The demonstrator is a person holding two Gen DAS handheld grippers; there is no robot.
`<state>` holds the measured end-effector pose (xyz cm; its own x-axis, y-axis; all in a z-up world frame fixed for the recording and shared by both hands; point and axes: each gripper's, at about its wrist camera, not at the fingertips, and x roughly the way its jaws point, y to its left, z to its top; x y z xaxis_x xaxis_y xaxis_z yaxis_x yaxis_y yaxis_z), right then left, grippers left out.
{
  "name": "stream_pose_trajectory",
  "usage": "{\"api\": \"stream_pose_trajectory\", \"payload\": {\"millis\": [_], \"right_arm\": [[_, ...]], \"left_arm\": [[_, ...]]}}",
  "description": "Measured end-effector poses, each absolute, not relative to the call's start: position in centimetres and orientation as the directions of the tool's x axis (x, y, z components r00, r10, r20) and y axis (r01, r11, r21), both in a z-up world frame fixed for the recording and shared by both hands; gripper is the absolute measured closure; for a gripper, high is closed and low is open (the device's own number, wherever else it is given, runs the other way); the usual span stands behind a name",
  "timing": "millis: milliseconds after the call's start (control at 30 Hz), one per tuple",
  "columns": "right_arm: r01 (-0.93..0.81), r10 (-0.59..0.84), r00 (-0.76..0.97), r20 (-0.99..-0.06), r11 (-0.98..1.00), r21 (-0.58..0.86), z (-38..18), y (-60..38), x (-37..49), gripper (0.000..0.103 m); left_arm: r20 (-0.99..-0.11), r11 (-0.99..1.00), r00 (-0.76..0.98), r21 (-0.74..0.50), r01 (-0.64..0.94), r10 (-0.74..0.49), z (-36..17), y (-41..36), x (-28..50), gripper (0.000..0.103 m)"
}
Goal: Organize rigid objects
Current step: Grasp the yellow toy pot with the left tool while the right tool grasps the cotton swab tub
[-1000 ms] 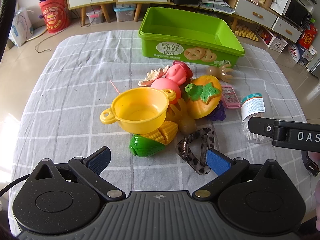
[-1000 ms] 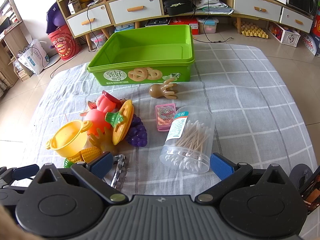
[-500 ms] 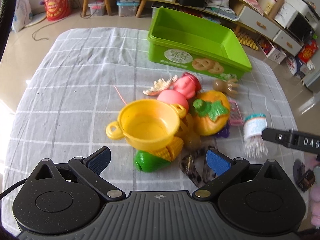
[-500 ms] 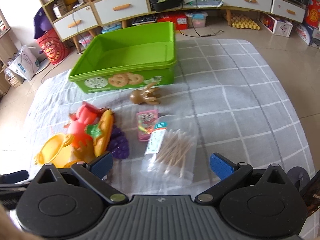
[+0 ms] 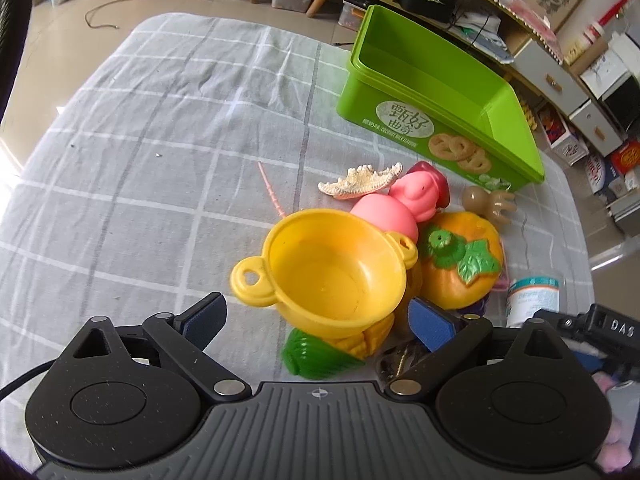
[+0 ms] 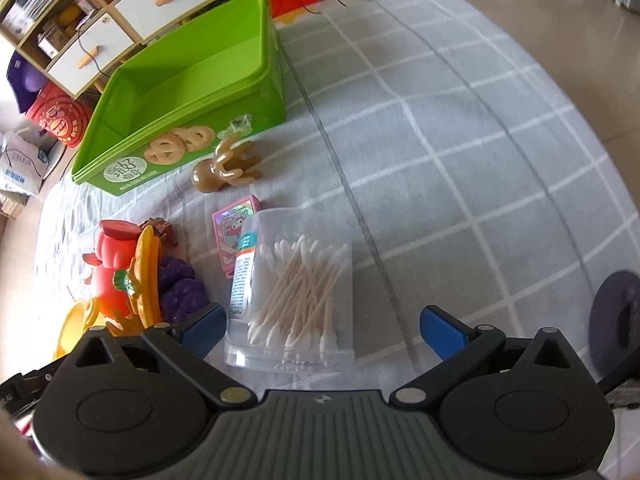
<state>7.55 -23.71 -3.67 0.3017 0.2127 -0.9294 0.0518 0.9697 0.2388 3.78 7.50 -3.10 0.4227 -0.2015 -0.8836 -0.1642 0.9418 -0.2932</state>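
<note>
In the left wrist view, the left hand-held gripper [image 5: 318, 322] has its 2 blue-padded fingers spread wide on either side of a yellow toy pot [image 5: 332, 270], gripping nothing. The pot sits tilted on a pile of toys on the grey checked tabletop [image 5: 160, 160]: a green-husked toy corn [image 5: 320, 354] beneath it, a pink toy figure [image 5: 404, 204] behind it, an orange pumpkin [image 5: 460, 268] touching its right side, and a pale starfish [image 5: 360, 182] just beyond. A brown octopus toy [image 5: 490, 202] lies near the green bin [image 5: 436, 100], which stands at the far right of the cloth. In the right wrist view, the right hand-held gripper [image 6: 322, 328] is likewise spread, its fingers flanking a clear cotton swab box [image 6: 296, 288] lying on its side without touching it. A pink card pack [image 6: 236, 232] lies against the box's far left corner, purple toy grapes [image 6: 180, 292] lie to its left beside the pumpkin [image 6: 146, 272], and the octopus toy [image 6: 224, 166] rests just in front of the green bin [image 6: 180, 80].
</note>
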Motion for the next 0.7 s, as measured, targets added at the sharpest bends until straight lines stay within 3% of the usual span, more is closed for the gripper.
{"api": "stream_pose_trajectory", "payload": {"millis": [300,367,567,700], "right_arm": [[0.114,0.233,0.251,-0.939,0.957,0.268,-5.0,-23.6,7.9,0.013],[0.126,0.237,0.246,-0.94,0.954,0.273,-5.2,-23.6,7.9,0.013],[0.079,0.266,0.23,-0.936,0.953,0.291,-5.7,-23.3,8.0,0.014],[0.059,0.269,0.233,-0.935,0.955,0.29,-5.7,-22.8,7.8,0.02]], "left_arm": [[-0.887,0.951,0.433,-0.258,-0.171,-0.163,-4.0,6.5,4.6,0.017],[-0.885,0.947,0.434,-0.268,-0.177,-0.169,-4.1,6.4,4.7,0.025],[-0.881,0.945,0.445,-0.266,-0.189,-0.159,-4.0,6.4,4.4,0.025],[-0.876,0.944,0.456,-0.268,-0.192,-0.156,-3.7,6.6,4.3,0.026]]}}
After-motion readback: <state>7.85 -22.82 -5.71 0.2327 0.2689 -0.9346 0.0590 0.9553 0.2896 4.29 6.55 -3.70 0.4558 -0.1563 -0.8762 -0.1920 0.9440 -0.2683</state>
